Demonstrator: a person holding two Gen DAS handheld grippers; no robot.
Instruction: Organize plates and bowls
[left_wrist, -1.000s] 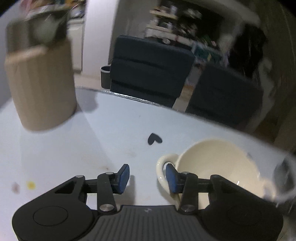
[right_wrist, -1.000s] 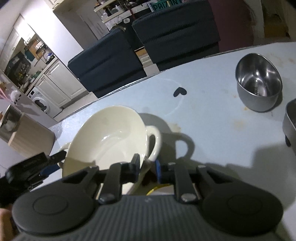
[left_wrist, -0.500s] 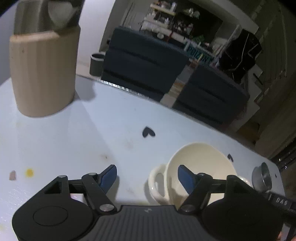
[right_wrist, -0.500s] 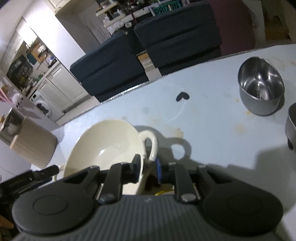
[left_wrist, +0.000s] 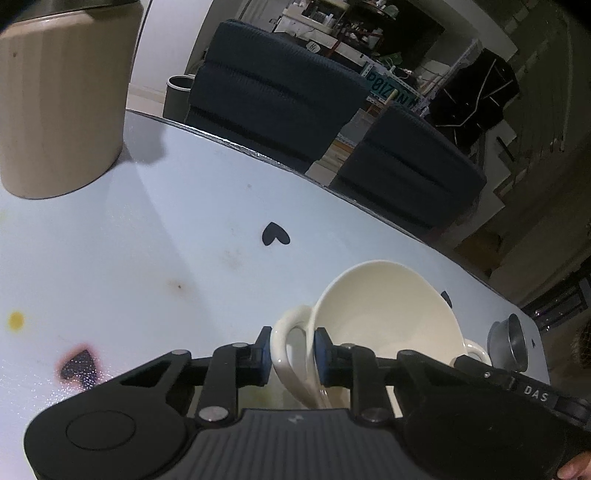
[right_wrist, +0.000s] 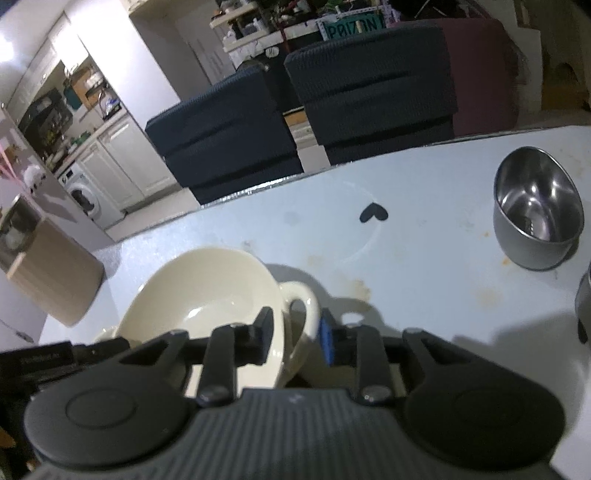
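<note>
A cream bowl (left_wrist: 384, 314) with a loop handle on each side stands on the pale table (left_wrist: 147, 258). My left gripper (left_wrist: 291, 354) has its jaws closing, and its blue pads press both sides of the near handle (left_wrist: 286, 332). In the right wrist view the same bowl (right_wrist: 207, 288) lies low and left. My right gripper (right_wrist: 295, 334) is shut on its other handle (right_wrist: 299, 295), one finger over the rim and one outside the loop. A steel bowl (right_wrist: 535, 218) stands empty at the right.
A tall beige canister (left_wrist: 62, 99) stands at the far left of the table. Black heart stickers (left_wrist: 275, 234) mark the surface. A second steel vessel (right_wrist: 583, 306) shows at the right edge. Dark chairs (left_wrist: 277, 92) stand beyond the far table edge.
The left gripper's jaws spread wide beside the bowl's handle, then closed onto it as the gripper moved in. The right gripper kept its hold on the other handle.
</note>
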